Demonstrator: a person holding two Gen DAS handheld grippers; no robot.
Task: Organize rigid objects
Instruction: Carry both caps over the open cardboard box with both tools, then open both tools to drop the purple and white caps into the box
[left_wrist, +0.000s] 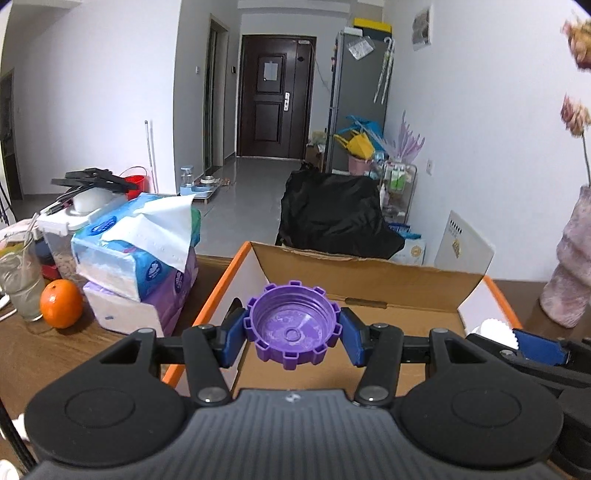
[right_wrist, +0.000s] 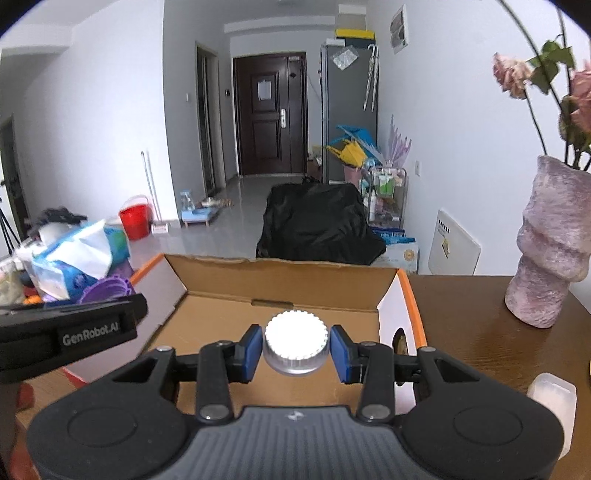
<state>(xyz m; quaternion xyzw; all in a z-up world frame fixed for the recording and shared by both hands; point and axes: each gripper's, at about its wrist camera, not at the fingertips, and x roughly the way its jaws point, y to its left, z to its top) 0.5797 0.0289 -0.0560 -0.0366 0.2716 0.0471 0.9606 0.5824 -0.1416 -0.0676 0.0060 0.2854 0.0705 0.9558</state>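
Your left gripper (left_wrist: 293, 329) is clamped on a purple cap (left_wrist: 291, 323), open side up, held above the cardboard box (left_wrist: 369, 275); your right gripper (right_wrist: 293, 349) grips a white cap (right_wrist: 295, 343) over the same box; the two tools sit close together above the box, so letting go at once could make them knock, and a cap dropped from this height may bounce out toward the vase (right_wrist: 550, 243) just beside the box.
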